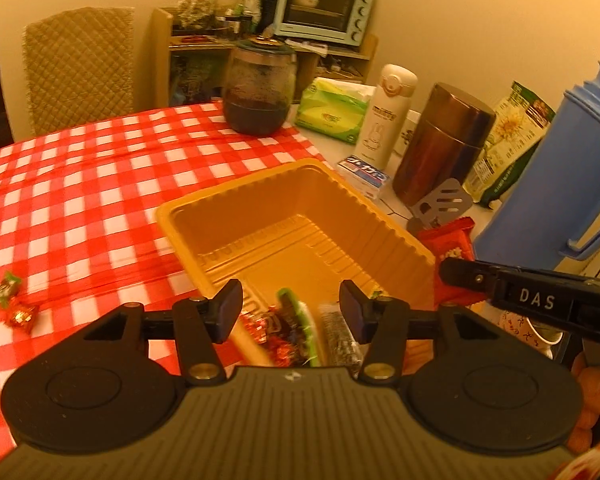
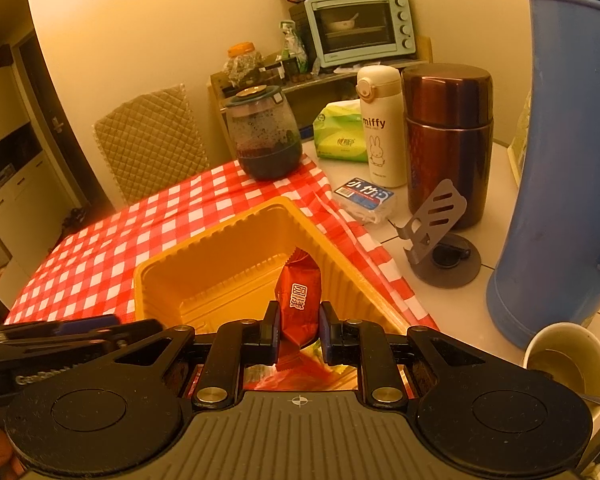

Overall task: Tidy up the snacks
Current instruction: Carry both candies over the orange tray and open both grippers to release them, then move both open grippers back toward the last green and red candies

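Red snack packet (image 2: 298, 304) standing upright, clamped in right hand-held gripper (image 2: 299, 330) | hovering directly over yellow tray (image 2: 204, 248) on bench | left hand-held gripper (image 1: 291, 312) hanging apart, empty, above tray's wrapped sweets (image 1: 276, 332) | two candies (image 1: 14, 304) lying leftward, nearer left hand-held gripper

A deep yellow ribbed plastic tray (image 2: 216, 264) sits on the red-and-white checked cloth (image 1: 80, 168). A red foil snack packet (image 2: 298, 300) bears white characters. Beside them stand a tall blue plastic flask (image 2: 552, 184) and a glossy brown metal canister (image 2: 448, 140).

"miffy" on white flask (image 2: 381, 128); "DAS" on right gripper (image 1: 452, 271).
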Demonstrator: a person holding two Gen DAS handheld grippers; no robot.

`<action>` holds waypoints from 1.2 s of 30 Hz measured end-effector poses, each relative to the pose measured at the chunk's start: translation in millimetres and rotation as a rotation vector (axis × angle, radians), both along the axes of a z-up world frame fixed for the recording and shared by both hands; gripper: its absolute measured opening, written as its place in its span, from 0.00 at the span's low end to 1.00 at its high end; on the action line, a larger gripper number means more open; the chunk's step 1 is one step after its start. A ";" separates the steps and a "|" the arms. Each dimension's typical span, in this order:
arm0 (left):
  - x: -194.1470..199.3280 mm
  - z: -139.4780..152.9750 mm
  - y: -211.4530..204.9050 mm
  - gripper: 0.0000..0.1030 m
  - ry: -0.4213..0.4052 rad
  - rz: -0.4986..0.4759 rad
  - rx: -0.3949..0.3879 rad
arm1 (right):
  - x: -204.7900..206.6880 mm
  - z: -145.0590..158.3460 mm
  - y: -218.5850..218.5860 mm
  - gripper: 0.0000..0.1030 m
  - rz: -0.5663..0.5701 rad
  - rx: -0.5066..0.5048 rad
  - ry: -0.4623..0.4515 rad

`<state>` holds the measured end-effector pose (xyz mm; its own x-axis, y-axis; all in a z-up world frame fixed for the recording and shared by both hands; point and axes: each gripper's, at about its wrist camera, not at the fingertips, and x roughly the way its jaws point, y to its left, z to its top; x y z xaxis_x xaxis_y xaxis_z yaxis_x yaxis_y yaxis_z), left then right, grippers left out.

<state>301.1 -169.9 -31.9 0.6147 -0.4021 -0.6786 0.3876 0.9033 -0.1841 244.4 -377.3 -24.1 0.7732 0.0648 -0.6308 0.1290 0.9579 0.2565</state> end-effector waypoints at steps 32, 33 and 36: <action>-76.6 18.3 88.6 0.57 -0.025 0.180 0.021 | -40.7 25.5 28.6 0.67 0.041 0.074 0.003; -81.4 19.5 92.7 0.59 -0.030 0.186 0.025 | -44.7 26.5 33.0 0.67 0.046 0.074 0.001; -95.3 23.7 106.0 0.63 -0.037 0.207 0.035 | -57.7 28.3 47.8 0.67 0.067 0.074 -0.003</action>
